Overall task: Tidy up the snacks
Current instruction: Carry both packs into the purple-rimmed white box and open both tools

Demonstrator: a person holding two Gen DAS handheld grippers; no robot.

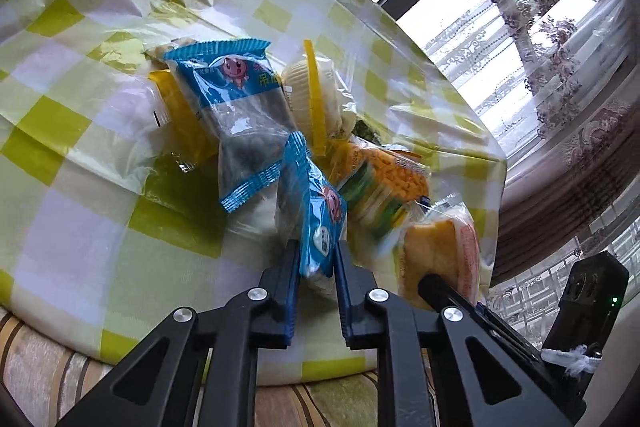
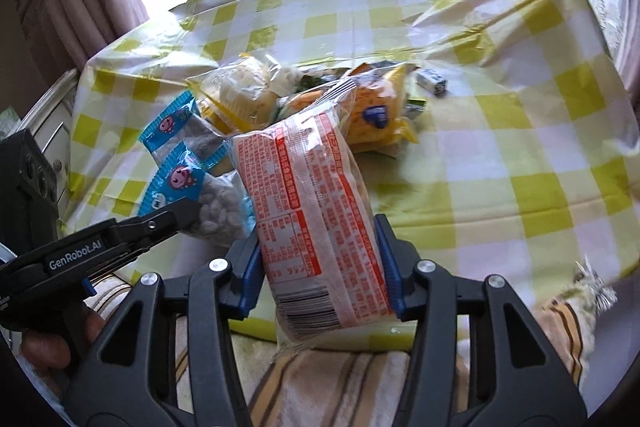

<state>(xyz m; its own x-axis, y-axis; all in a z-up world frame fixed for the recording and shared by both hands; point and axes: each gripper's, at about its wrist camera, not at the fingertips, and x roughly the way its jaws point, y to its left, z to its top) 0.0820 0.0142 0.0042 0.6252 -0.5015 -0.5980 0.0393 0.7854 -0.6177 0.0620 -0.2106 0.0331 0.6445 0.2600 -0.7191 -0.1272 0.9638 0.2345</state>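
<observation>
Two grabs going: left hand-held gripper [image 1: 316, 259] pinches a blue snack packet [image 1: 320, 223], right hand-held gripper [image 2: 320, 263] clamps the orange-printed pack [image 2: 312, 211], so next is probably sorting each onto the bench [image 2: 520, 155].

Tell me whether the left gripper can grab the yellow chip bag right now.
Probably not. The left gripper is already shut on a blue snack packet, so its fingers are occupied. The yellow chip bag lies farther back in the pile, behind other packets.
</observation>
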